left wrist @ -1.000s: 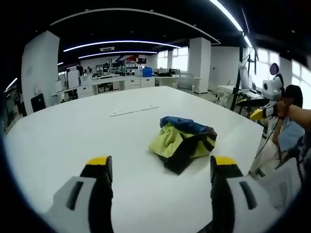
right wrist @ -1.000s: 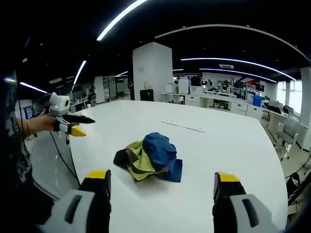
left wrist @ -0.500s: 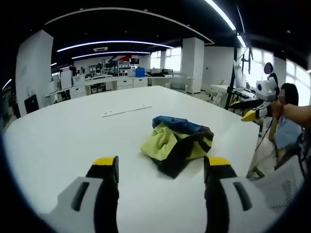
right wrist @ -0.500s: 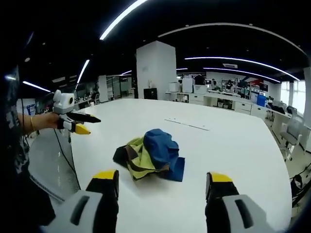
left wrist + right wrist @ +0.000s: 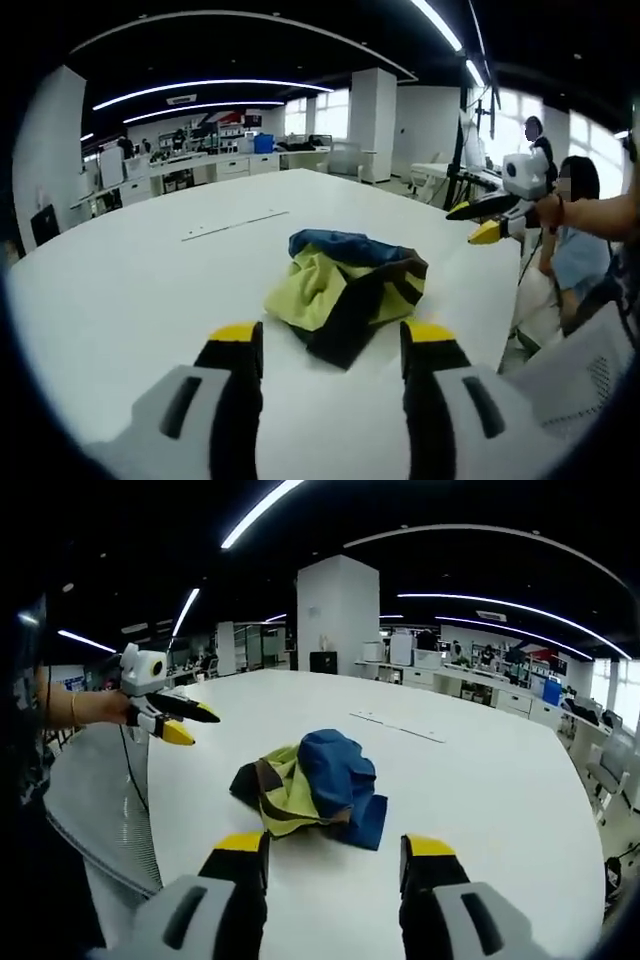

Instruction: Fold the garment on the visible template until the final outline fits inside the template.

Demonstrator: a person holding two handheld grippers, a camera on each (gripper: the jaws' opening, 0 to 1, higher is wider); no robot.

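Garment (image 5: 345, 290) just beyond left gripper (image 5: 330, 335)

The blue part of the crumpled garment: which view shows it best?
The right gripper view: there the blue part faces the camera, mounded on top of the garment. In the left gripper view it is a thin band along the far edge, behind the yellow-green cloth.

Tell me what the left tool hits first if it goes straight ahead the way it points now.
Most likely the crumpled garment on the white table: it lies just ahead of the open left tool, between its jaws. Depth is unclear, so it might skim the tabletop first.
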